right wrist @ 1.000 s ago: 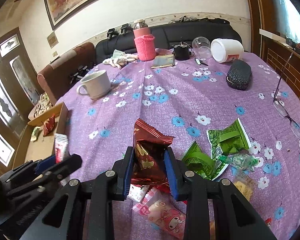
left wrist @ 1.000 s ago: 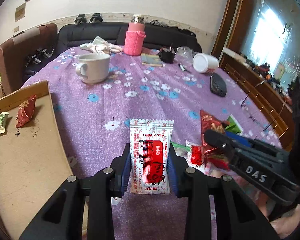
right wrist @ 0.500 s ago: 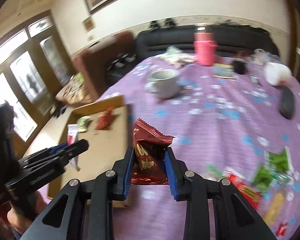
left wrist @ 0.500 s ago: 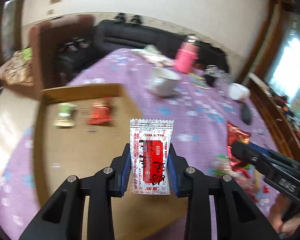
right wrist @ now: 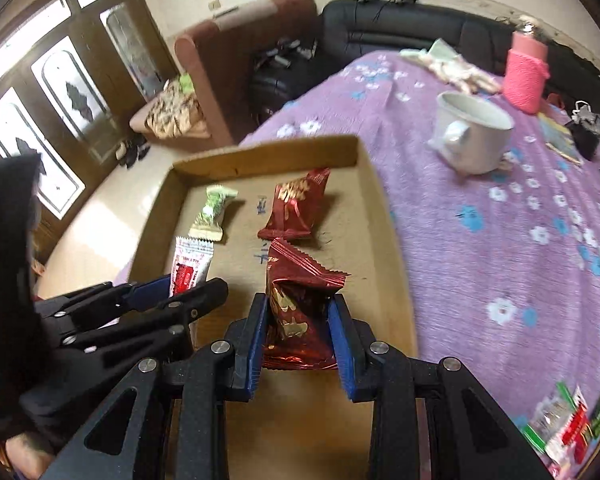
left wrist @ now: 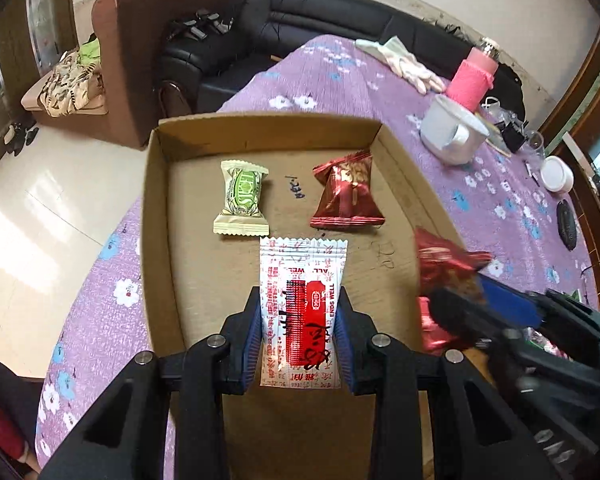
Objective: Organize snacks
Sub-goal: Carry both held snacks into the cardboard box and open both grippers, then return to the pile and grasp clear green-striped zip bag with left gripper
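Over the cardboard box (left wrist: 156,216), I am pinching a white sachet (left wrist: 302,312) in my left tool (left wrist: 300,344) and a red packet (right wrist: 298,312) in my right tool (right wrist: 298,344), aiming each for bare floor at 6 o'clock of its lookalike.

Each wrist camera looks steeply down along its own black fingers, close above the shallow brown cardboard box (left wrist: 156,208) (right wrist: 374,200). Both views share that box, the flowered purple tablecloth (left wrist: 480,208) (right wrist: 480,240) and the white mug (left wrist: 452,136) (right wrist: 474,136).

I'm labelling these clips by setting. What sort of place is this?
Most likely a home living room: a black sofa and brown armchair beside a table with a flowered purple cloth, holding a white mug.
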`<act>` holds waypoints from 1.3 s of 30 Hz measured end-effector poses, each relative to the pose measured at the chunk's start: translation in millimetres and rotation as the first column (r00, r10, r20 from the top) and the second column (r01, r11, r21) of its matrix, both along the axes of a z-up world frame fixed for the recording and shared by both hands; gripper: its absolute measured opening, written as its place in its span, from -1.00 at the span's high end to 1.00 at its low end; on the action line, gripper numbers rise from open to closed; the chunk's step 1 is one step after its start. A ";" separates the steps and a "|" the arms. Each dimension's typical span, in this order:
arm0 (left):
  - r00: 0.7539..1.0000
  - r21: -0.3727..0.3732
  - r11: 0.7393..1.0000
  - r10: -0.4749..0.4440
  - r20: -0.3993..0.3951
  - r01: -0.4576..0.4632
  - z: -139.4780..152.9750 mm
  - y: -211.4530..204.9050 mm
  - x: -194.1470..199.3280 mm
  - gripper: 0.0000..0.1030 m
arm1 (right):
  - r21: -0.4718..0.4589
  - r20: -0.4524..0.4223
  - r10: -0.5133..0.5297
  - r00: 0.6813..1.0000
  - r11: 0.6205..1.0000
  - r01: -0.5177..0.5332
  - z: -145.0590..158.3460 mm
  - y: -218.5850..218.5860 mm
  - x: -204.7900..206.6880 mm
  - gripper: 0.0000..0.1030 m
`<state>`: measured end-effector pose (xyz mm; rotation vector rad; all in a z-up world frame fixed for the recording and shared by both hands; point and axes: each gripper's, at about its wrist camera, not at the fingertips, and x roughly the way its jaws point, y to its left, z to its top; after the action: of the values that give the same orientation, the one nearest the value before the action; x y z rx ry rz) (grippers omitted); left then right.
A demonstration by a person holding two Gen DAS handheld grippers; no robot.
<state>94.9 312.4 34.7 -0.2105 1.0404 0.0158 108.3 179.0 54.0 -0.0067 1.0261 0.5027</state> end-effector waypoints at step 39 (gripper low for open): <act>0.928 0.113 0.964 -0.262 0.266 0.240 60.0 -158.0 -79.9 -0.13 | 0.208 -0.002 -0.326 0.945 0.924 0.320 7.9 -238.8 -84.1 -0.02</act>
<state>15.0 154.4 94.6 -0.0045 0.7762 -0.2005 24.2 -59.9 61.9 0.3338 0.9167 0.3025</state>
